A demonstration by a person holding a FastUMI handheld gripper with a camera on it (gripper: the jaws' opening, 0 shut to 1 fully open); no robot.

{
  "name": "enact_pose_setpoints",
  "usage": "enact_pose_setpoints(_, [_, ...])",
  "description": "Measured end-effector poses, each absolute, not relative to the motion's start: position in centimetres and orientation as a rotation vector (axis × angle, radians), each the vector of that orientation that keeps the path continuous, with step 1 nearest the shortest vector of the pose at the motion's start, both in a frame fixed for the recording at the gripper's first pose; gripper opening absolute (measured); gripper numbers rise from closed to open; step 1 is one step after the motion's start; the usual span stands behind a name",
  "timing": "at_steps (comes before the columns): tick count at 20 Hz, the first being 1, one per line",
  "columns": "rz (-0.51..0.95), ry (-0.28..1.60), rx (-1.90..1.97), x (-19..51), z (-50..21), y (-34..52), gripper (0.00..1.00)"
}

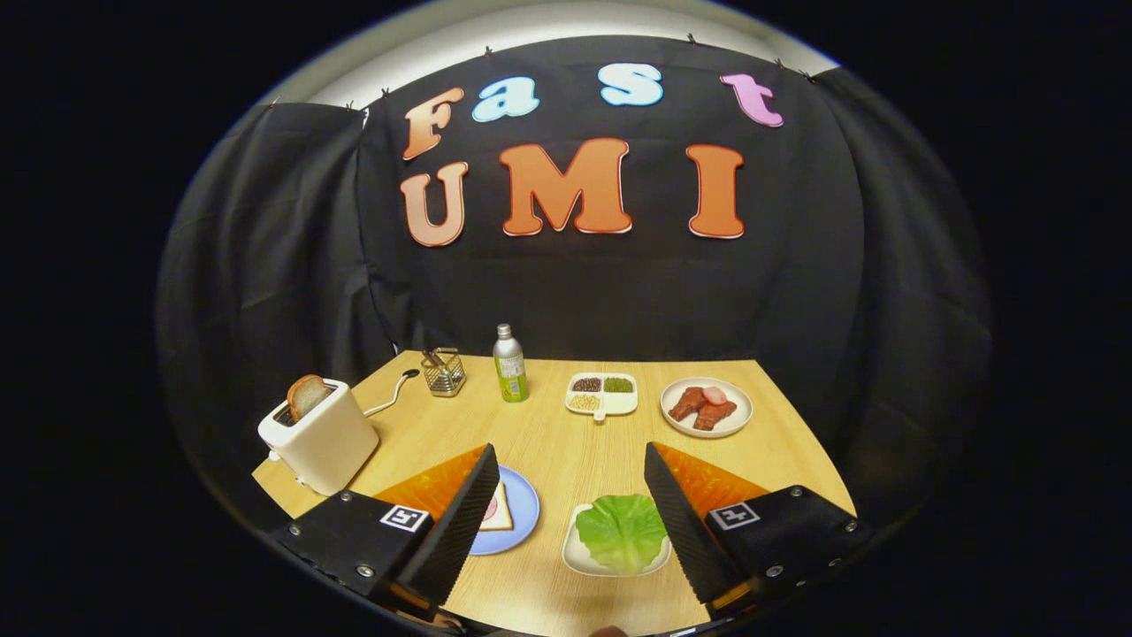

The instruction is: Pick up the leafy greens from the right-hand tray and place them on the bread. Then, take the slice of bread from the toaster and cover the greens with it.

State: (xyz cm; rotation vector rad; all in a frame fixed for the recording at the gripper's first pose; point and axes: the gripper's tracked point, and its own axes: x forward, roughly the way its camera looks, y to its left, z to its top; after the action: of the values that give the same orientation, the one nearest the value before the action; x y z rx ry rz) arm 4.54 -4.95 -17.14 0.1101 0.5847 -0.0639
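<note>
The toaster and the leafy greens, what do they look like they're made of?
The toaster looks like cream plastic or painted metal: smooth, matte, rounded edges. The leafy greens look like moulded plastic: uniform bright green, slight sheen. The gripper is open above the table.

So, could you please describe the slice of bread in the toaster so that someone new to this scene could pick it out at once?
On the wooden table, find the cream toaster at the near corner, beyond the open gripper. The slice of bread stands upright in its top slot, brown-crusted. The other bread lies flat on a blue plate.
</note>
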Motion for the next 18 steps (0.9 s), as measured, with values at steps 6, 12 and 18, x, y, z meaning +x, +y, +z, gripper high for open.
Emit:
enact_pose_setpoints(6, [-0.058,0.751,0.144,5.6,-22.1,-5.6,0.99])
enact_pose_setpoints(12, [-0.095,0.941,0.109,5.5,-28.4,-7.4,0.98])
enact_pose_setpoints(18, [-0.095,1.100,0.126,4.5,-33.0,-8.1,0.97])
